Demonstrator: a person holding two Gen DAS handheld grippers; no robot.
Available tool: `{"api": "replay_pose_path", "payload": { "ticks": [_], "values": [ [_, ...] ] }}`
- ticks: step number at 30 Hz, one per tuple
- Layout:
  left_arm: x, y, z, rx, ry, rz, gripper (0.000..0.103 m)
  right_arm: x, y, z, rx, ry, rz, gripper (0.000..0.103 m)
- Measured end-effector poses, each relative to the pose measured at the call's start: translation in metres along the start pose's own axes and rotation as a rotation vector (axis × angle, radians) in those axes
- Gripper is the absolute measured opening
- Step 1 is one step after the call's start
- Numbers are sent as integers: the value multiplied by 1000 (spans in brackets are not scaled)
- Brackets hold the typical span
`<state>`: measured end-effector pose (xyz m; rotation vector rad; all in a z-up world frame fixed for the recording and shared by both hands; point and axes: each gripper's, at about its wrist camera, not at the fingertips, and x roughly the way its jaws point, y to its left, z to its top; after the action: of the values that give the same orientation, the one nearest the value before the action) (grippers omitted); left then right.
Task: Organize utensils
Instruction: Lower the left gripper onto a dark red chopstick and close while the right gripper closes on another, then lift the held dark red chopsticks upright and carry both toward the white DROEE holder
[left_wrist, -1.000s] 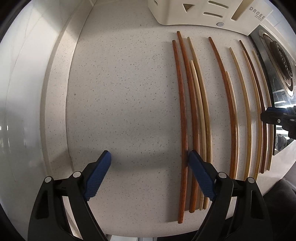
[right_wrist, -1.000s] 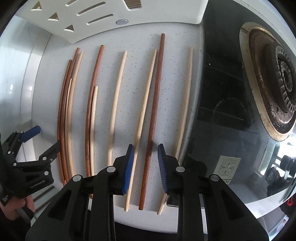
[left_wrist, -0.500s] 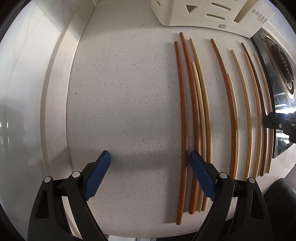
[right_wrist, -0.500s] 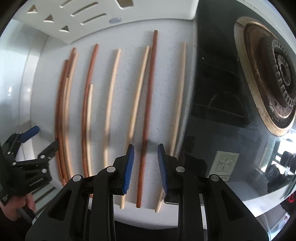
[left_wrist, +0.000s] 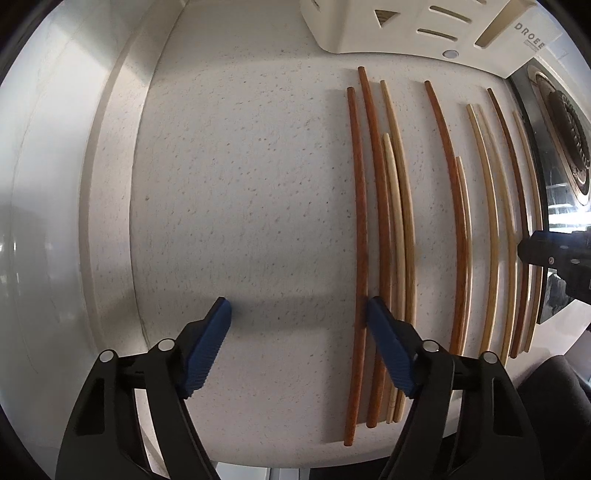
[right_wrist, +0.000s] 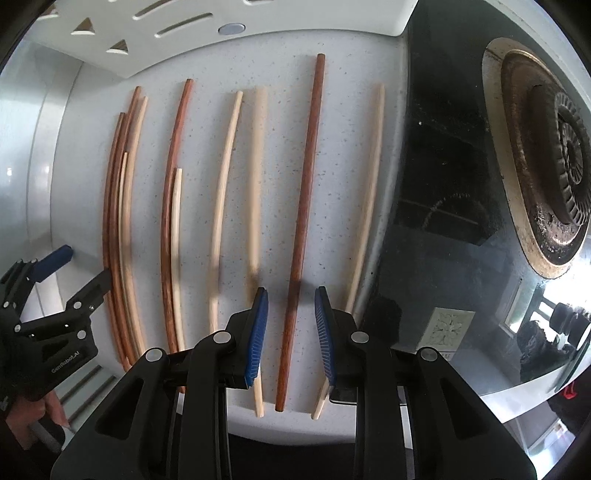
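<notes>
Several wooden chopsticks lie side by side on the speckled white counter (left_wrist: 240, 184). My left gripper (left_wrist: 299, 314) is wide open and empty; its right pad touches the leftmost dark chopstick (left_wrist: 360, 221). My right gripper (right_wrist: 290, 295) is open, its pads on either side of a dark red-brown chopstick (right_wrist: 306, 173) without touching it. A pale chopstick (right_wrist: 255, 177) lies just left of it, and another pale chopstick (right_wrist: 367, 192) lies right, by the stove edge. The left gripper also shows at the left edge of the right wrist view (right_wrist: 70, 273).
A white utensil holder (left_wrist: 424, 26) with slots lies at the back of the counter; it also shows in the right wrist view (right_wrist: 221, 22). A black glass stove (right_wrist: 461, 184) with a burner (right_wrist: 554, 155) is at the right. A raised counter rim (left_wrist: 107, 184) runs on the left.
My right gripper has shifted left and opened wider, so the dark red-brown chopstick now lies between its pads. The left gripper has barely moved.
</notes>
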<state>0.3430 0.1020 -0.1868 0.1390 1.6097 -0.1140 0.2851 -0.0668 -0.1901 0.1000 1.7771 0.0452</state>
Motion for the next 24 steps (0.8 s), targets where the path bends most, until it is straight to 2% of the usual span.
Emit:
{"api": "replay_pose_path", "payload": {
  "ticks": [3, 9, 11, 14, 19, 24],
  "values": [
    [-1, -5, 8, 12, 19, 6, 71, 0, 3, 3, -17, 15, -23, 24],
    [-8, -9, 24, 6, 56, 7, 50, -1, 8, 8, -18, 26, -62, 11],
    [-12, -10, 25, -2, 60, 7, 31, -5, 14, 11, -31, 34, -73, 8],
    [-16, -5, 32, -10, 73, 10, 14, -3, 14, 14, -43, 47, -74, 8],
    [-19, -1, 38, -22, 73, 5, 6, -3, 11, 18, -46, 32, -63, 7],
    [-23, 6, 41, -44, 67, -17, 6, -6, 12, 12, -80, 16, -33, 7]
  ]
}}
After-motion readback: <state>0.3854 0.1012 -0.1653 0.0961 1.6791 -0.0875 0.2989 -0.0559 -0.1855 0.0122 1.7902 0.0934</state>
